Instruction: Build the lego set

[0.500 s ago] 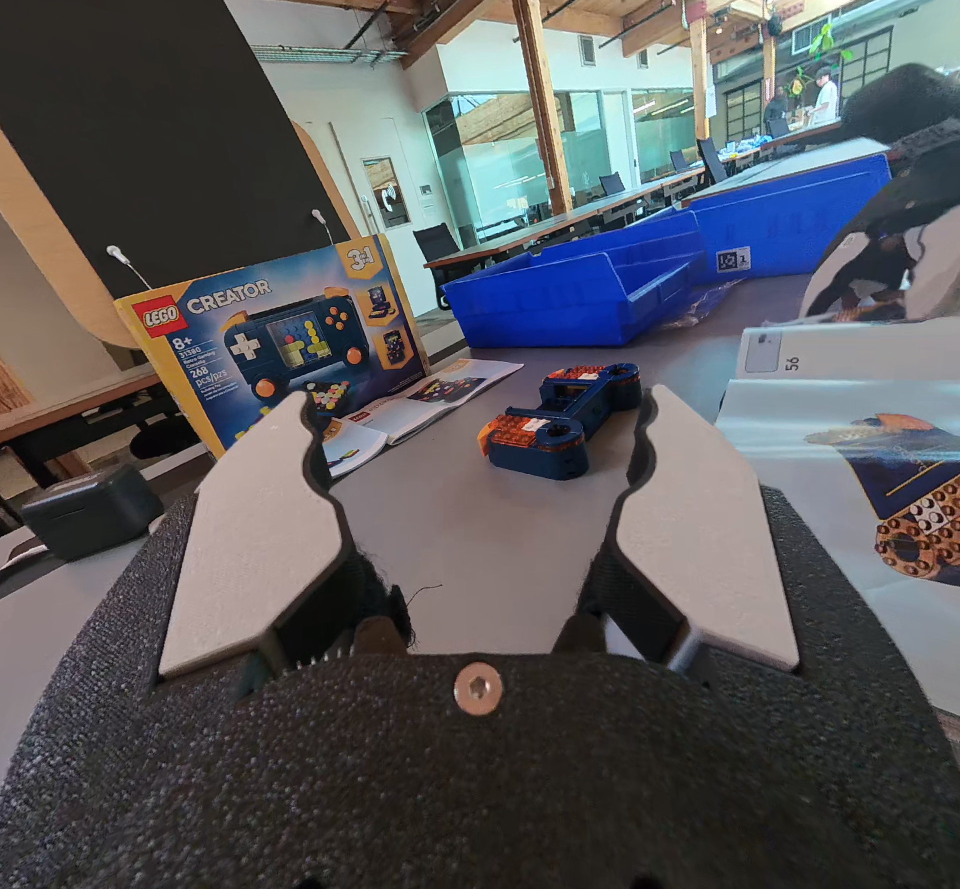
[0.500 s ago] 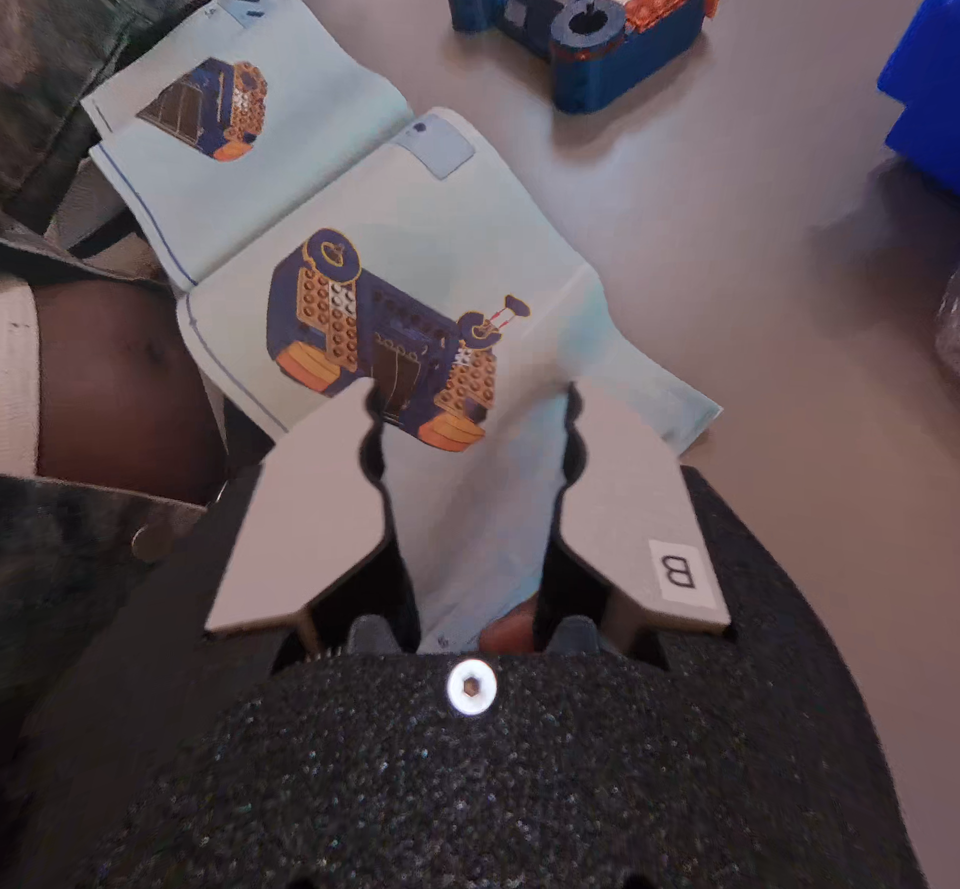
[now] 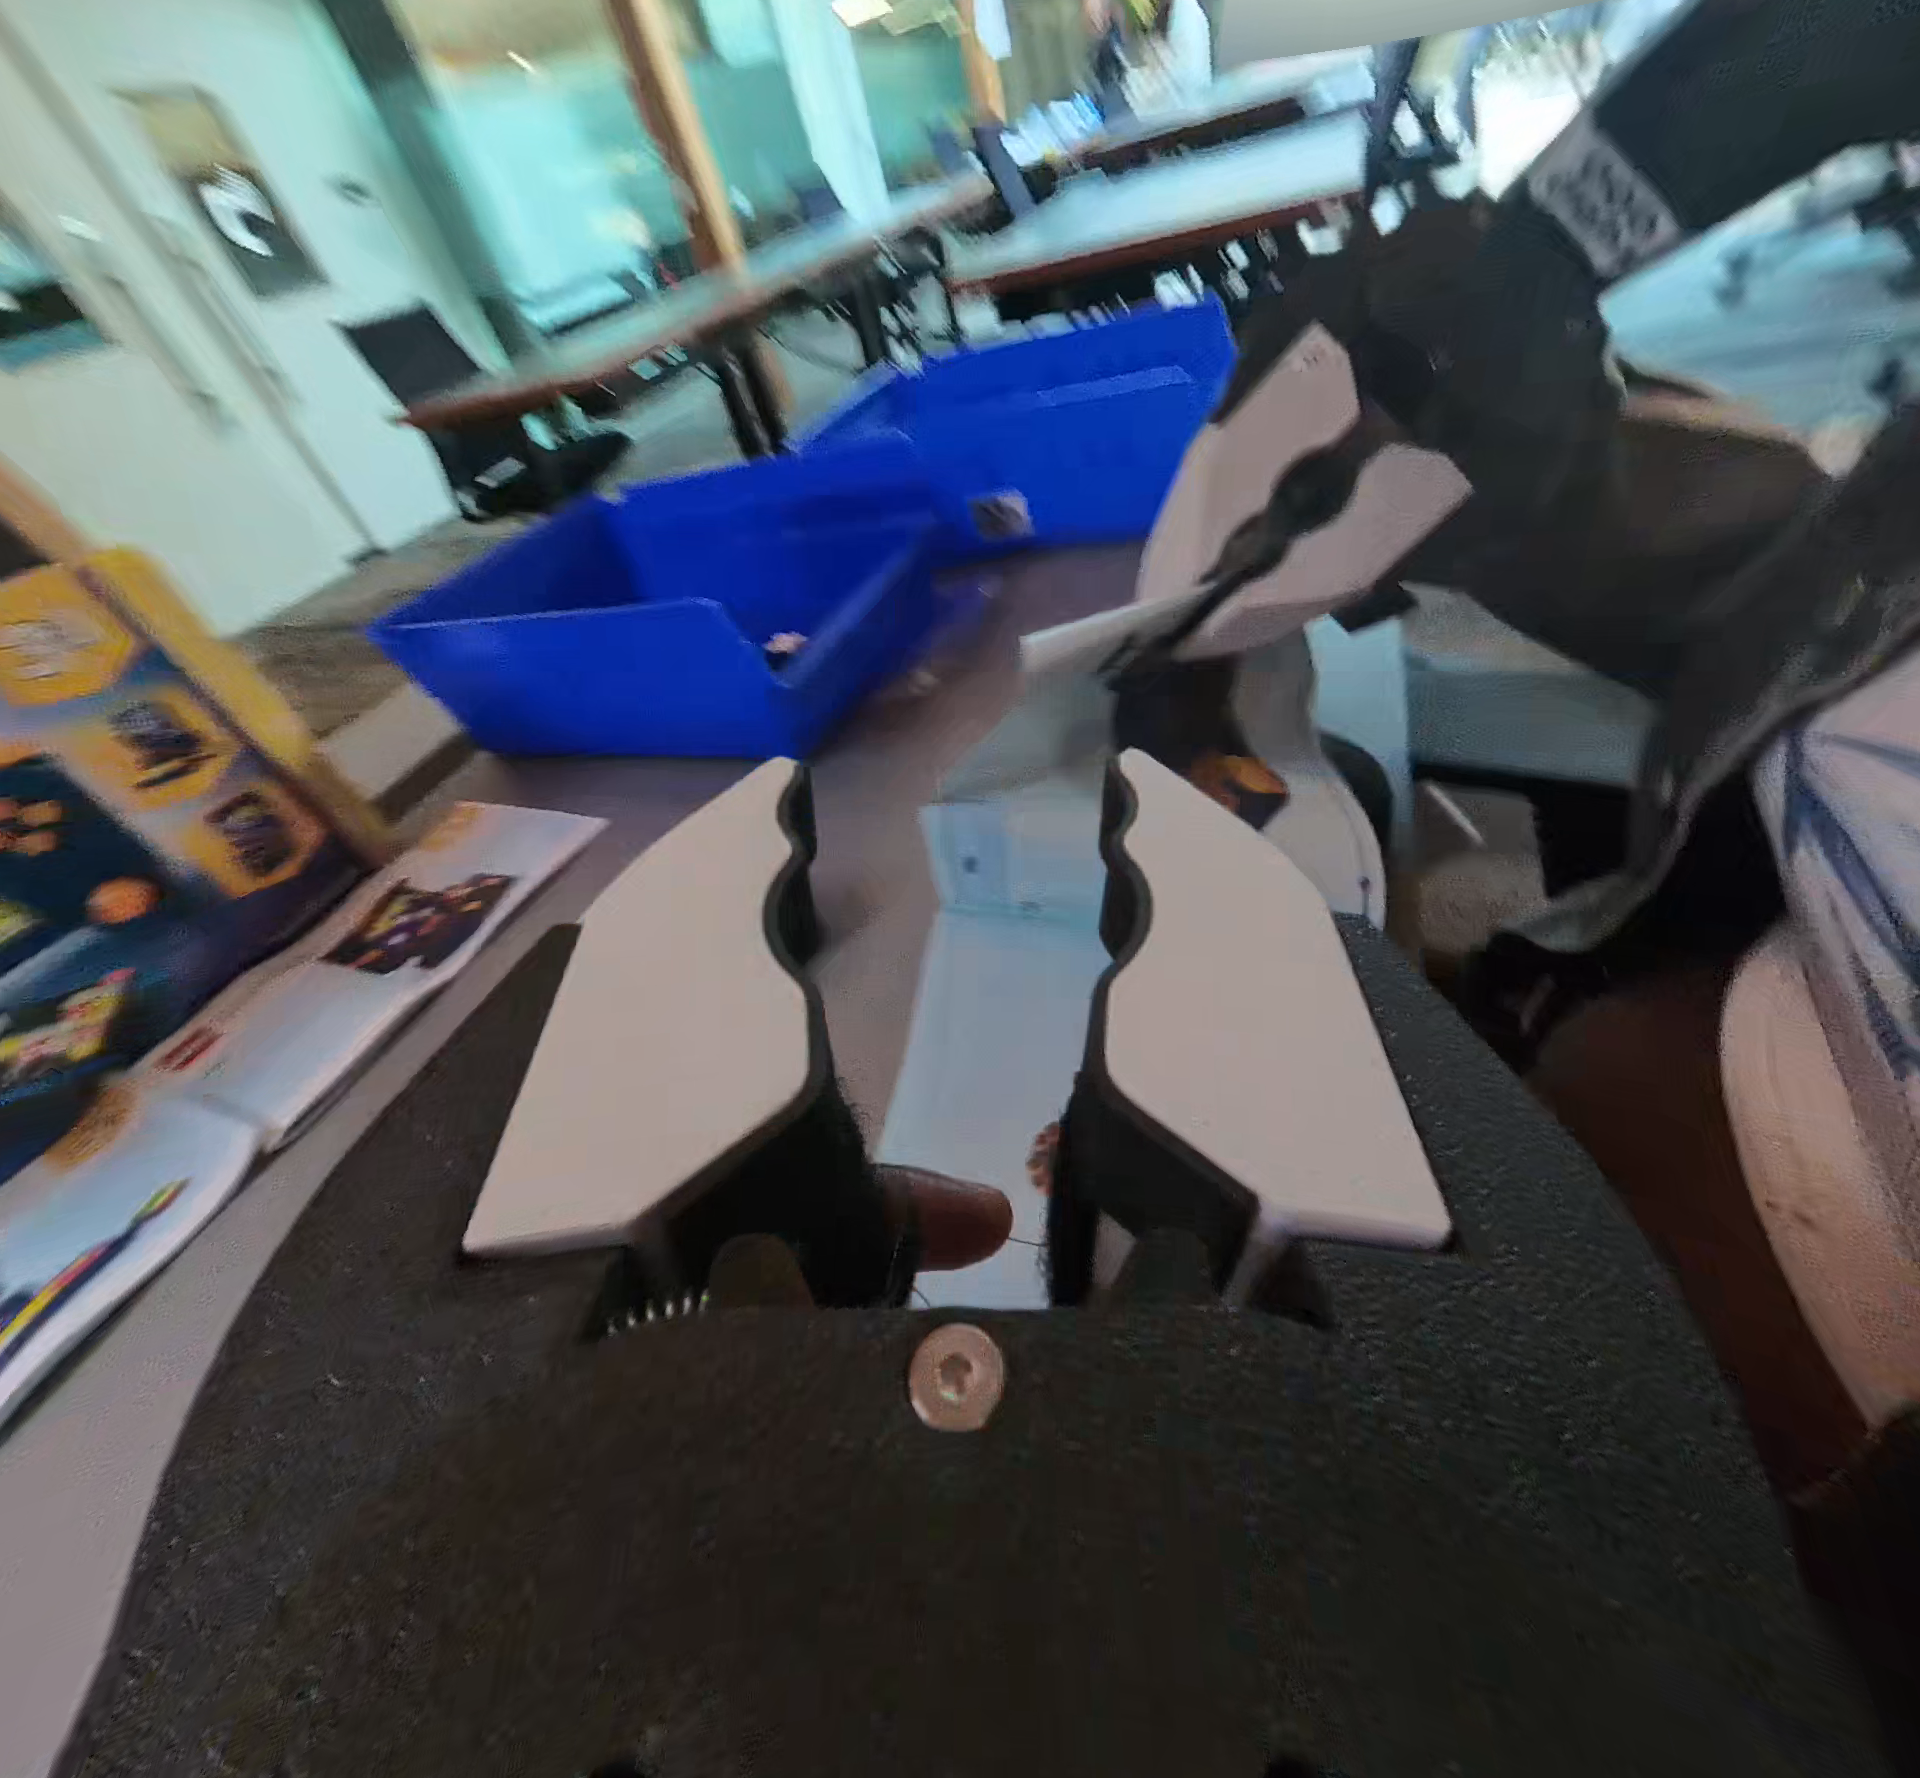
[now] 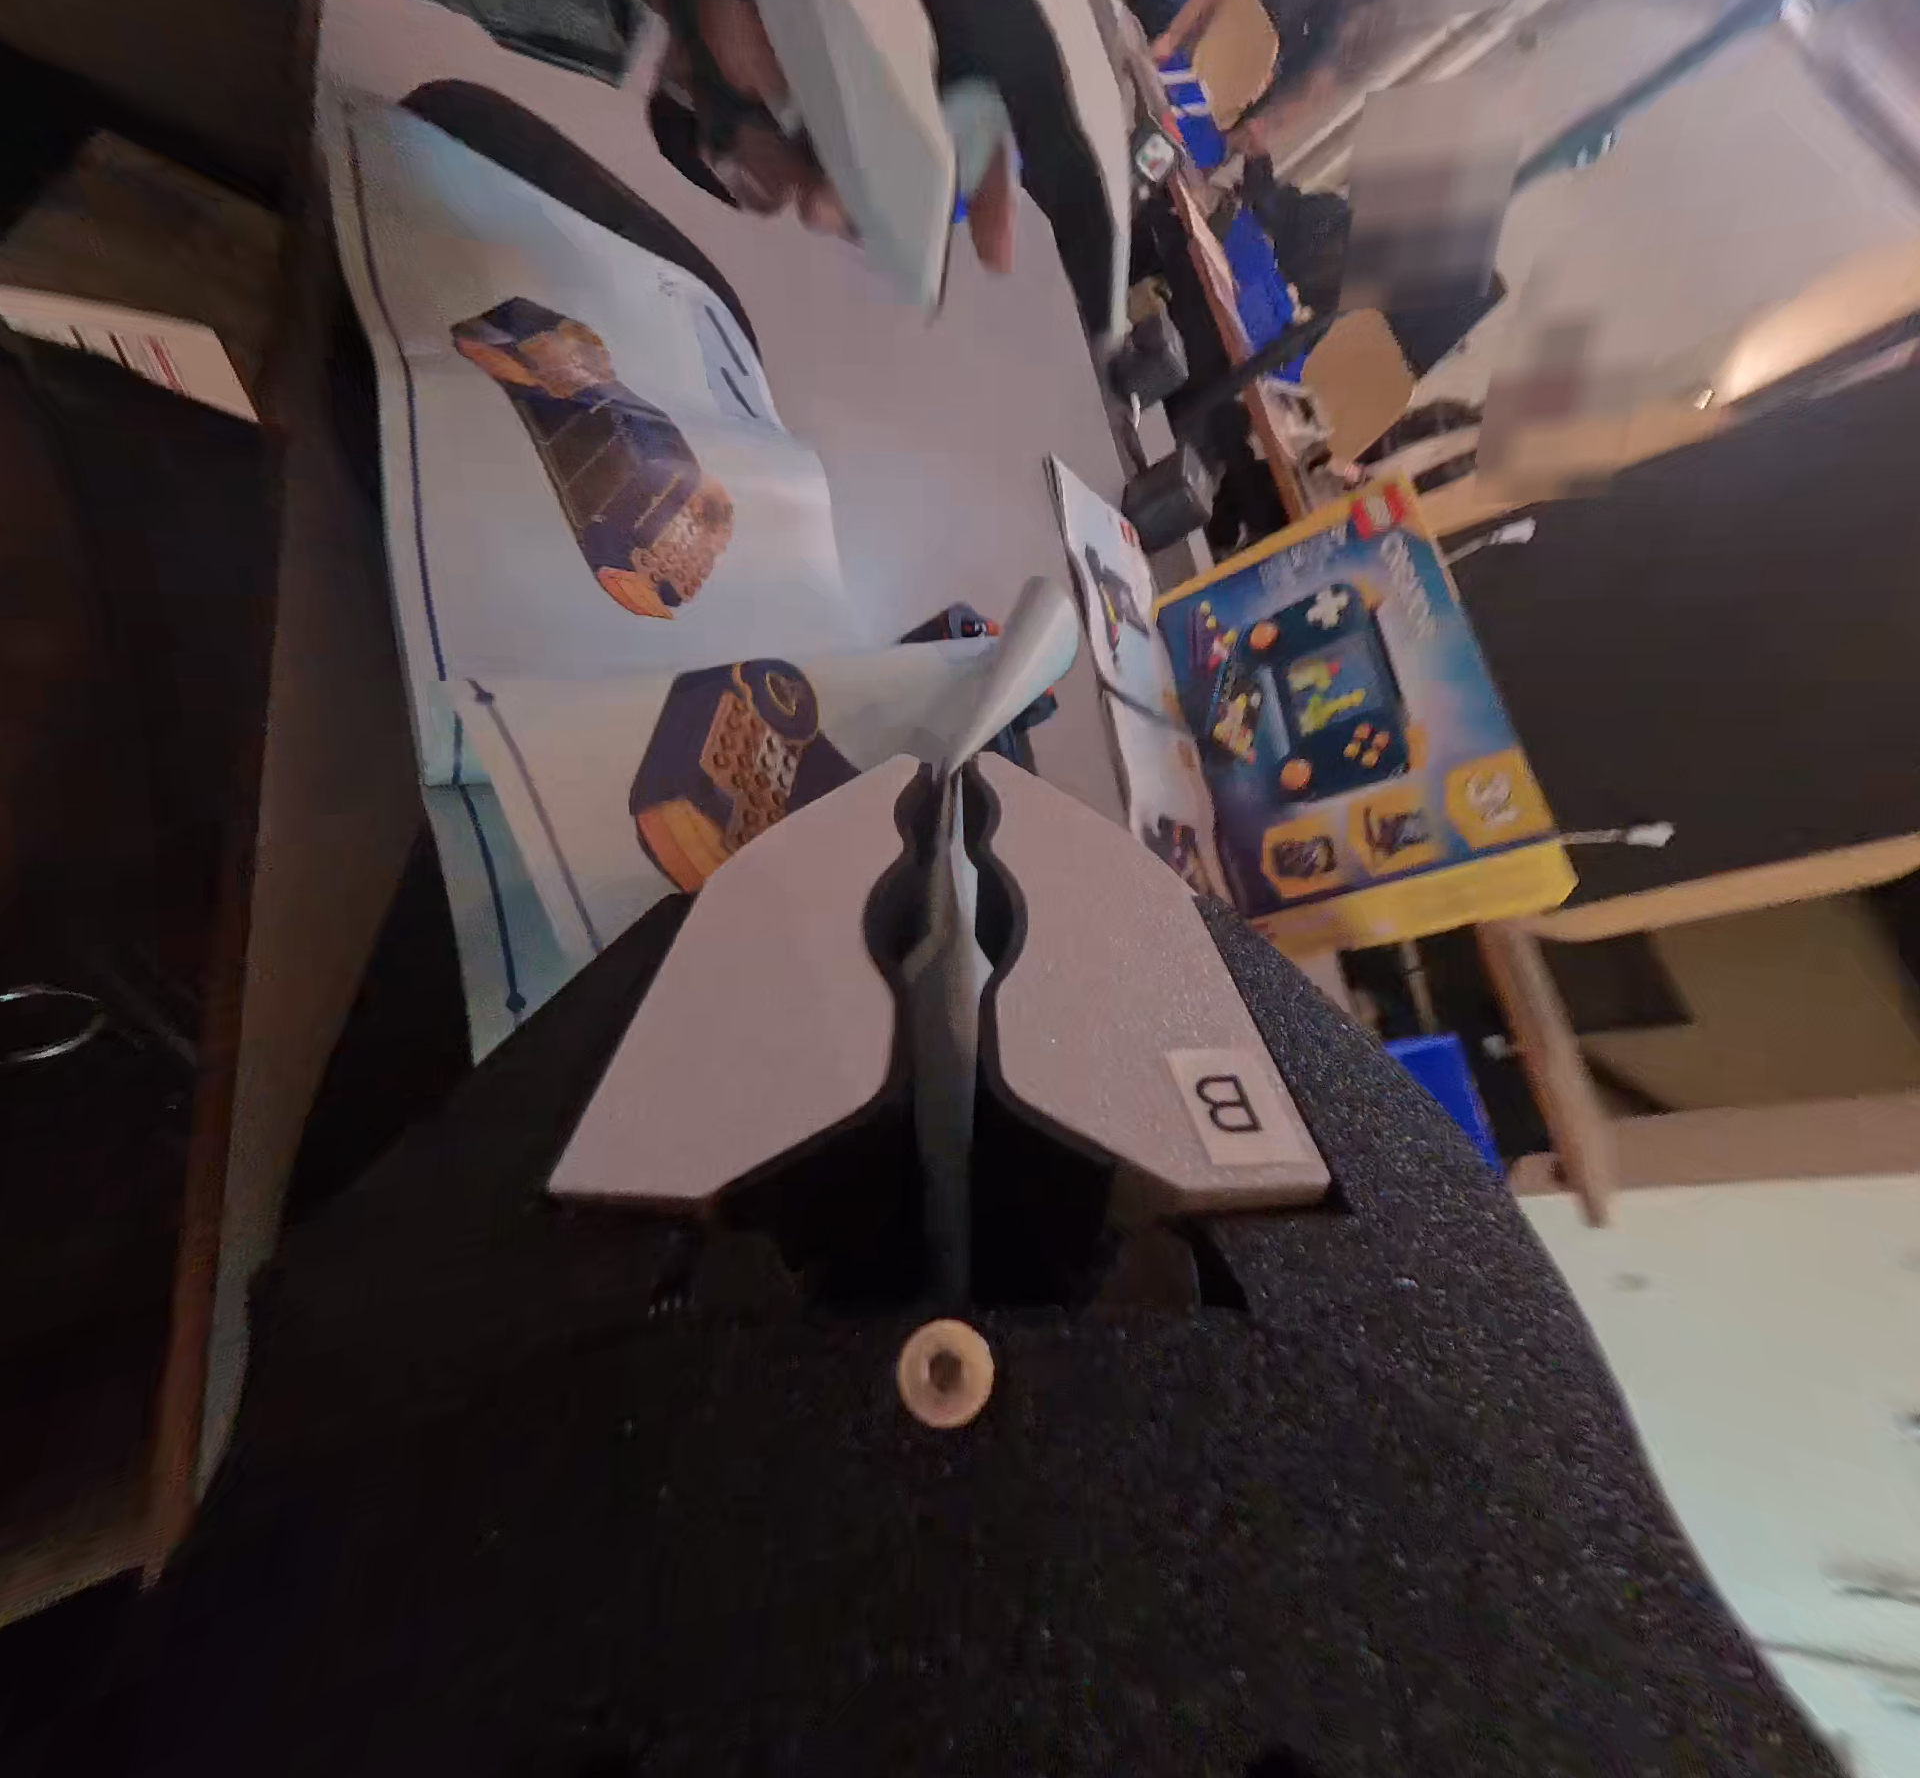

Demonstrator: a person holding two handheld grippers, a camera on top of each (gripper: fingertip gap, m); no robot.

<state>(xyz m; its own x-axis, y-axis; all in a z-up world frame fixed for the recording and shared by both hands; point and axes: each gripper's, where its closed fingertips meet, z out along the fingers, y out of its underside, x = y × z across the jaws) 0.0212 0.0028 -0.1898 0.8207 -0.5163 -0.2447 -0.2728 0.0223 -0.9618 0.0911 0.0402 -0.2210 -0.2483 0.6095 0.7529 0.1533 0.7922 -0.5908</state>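
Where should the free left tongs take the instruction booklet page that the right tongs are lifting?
Probably the lifted page's loose outer edge, near where the right tongs pinch it. There the sheet stands clear of the open booklet, so each finger gets a face. Come in edge-on with the open left tongs, jaws straddling the sheet; the flat pages offer no lip.

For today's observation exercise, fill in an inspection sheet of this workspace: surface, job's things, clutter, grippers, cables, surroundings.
Surface: grey table, partly covered.
Job's things: instruction booklet open; set box upright; partial build mostly hidden behind the lifted page.
Clutter: blue bins; second booklet.
Grippers: right gripper shut on the page; left gripper open, empty.
Cables: nothing seen.
Surroundings: blurred office, desks, chairs.
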